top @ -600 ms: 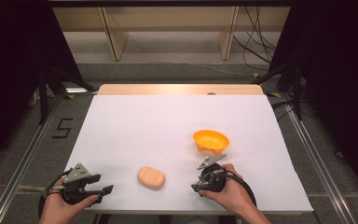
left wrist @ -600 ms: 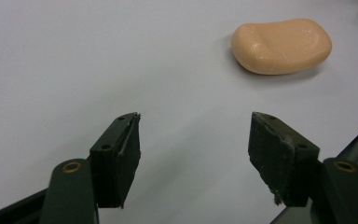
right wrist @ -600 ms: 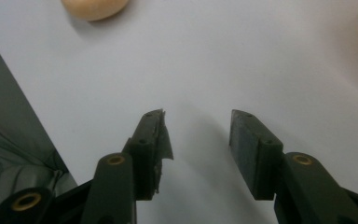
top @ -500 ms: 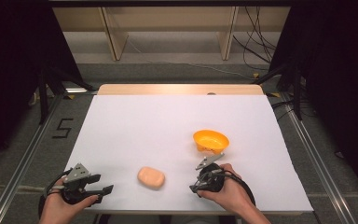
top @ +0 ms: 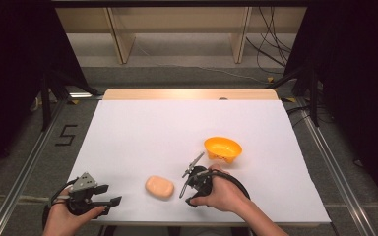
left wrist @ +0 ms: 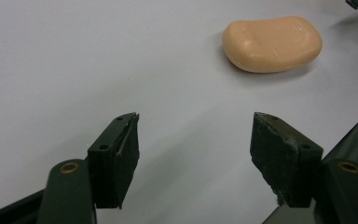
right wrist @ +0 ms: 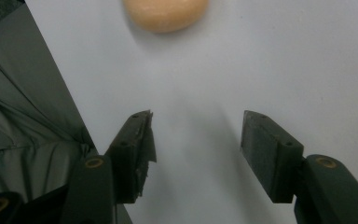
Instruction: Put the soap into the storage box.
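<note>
A peach, rounded soap-like bar point(top: 159, 187) lies on the white table point(top: 177, 128) near its front edge. An orange bowl point(top: 222, 148) stands to the bar's right and farther back. My right gripper point(top: 183, 184) sits just right of the bar, apart from it, with its jaws turned toward it. In the right gripper view it point(right wrist: 196, 114) is open and the bar point(right wrist: 165, 11) lies ahead of the jaws. My left gripper point(top: 112, 200) rests at the front left corner, open point(left wrist: 196, 119), with the bar point(left wrist: 271, 43) ahead and to its right.
The table's front edge runs close under both hands. Grey covering point(right wrist: 23, 93) shows past that edge in the right gripper view. Wooden shelving point(top: 177, 29) and cables point(top: 270, 49) lie beyond the table's far end.
My right gripper has shifted left, closer to the peach bar. The left gripper, the bar and the bowl have stayed put.
</note>
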`<action>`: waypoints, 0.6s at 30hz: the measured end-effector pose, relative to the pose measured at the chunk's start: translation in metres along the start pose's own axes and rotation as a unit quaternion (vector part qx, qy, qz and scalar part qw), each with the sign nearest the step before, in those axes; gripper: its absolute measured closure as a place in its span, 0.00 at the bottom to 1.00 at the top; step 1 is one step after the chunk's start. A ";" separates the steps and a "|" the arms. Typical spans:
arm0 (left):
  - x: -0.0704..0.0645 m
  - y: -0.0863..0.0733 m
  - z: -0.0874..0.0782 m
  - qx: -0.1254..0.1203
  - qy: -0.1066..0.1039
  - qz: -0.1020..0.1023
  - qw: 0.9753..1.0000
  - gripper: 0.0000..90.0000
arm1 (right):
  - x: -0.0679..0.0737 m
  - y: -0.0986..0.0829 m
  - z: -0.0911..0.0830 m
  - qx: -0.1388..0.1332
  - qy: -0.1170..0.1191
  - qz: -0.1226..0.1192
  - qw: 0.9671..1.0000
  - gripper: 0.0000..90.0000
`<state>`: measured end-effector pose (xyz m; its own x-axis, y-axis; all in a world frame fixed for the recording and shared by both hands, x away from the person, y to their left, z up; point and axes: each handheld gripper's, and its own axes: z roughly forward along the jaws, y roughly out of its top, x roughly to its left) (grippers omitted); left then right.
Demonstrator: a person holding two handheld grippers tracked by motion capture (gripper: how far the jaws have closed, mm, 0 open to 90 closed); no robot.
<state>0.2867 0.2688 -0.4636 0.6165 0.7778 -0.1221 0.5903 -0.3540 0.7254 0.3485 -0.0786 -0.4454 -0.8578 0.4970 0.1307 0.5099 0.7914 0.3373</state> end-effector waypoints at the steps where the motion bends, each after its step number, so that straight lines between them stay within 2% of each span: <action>1: 0.000 0.000 0.000 0.000 0.000 0.000 1.000 0.36 | 0.000 0.000 0.000 0.000 0.000 0.000 1.000 0.46; 6: 0.001 0.000 0.000 0.000 0.000 -0.001 1.000 0.36 | 0.003 0.016 0.008 0.008 0.000 -0.003 1.000 0.45; 7: 0.001 0.000 0.000 0.000 0.000 0.000 1.000 0.36 | 0.003 0.019 0.009 0.009 0.004 -0.009 1.000 0.45; 8: 0.001 0.000 0.000 -0.001 0.000 0.001 1.000 0.36 | 0.003 0.022 0.010 0.009 -0.004 -0.018 1.000 0.45; 10: 0.000 0.000 0.001 -0.003 -0.002 -0.005 1.000 0.36 | 0.005 0.026 0.011 0.005 0.001 -0.011 1.000 0.45; 14: 0.000 0.000 0.002 -0.003 -0.002 -0.003 1.000 0.36 | 0.007 0.035 0.012 0.002 0.001 -0.012 1.000 0.43; 15: 0.001 0.000 0.001 -0.001 0.002 0.004 1.000 0.35 | 0.007 0.037 0.013 0.002 0.002 -0.012 1.000 0.43; 18: 0.000 0.000 0.001 -0.001 -0.002 0.001 1.000 0.35 | 0.007 0.043 0.016 0.001 0.001 -0.013 1.000 0.41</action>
<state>0.2873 0.2685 -0.4641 0.6193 0.7754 -0.1234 0.5887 -0.3547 0.7264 0.3658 -0.0356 -0.4445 -0.8714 0.4747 0.1238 0.4867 0.8051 0.3390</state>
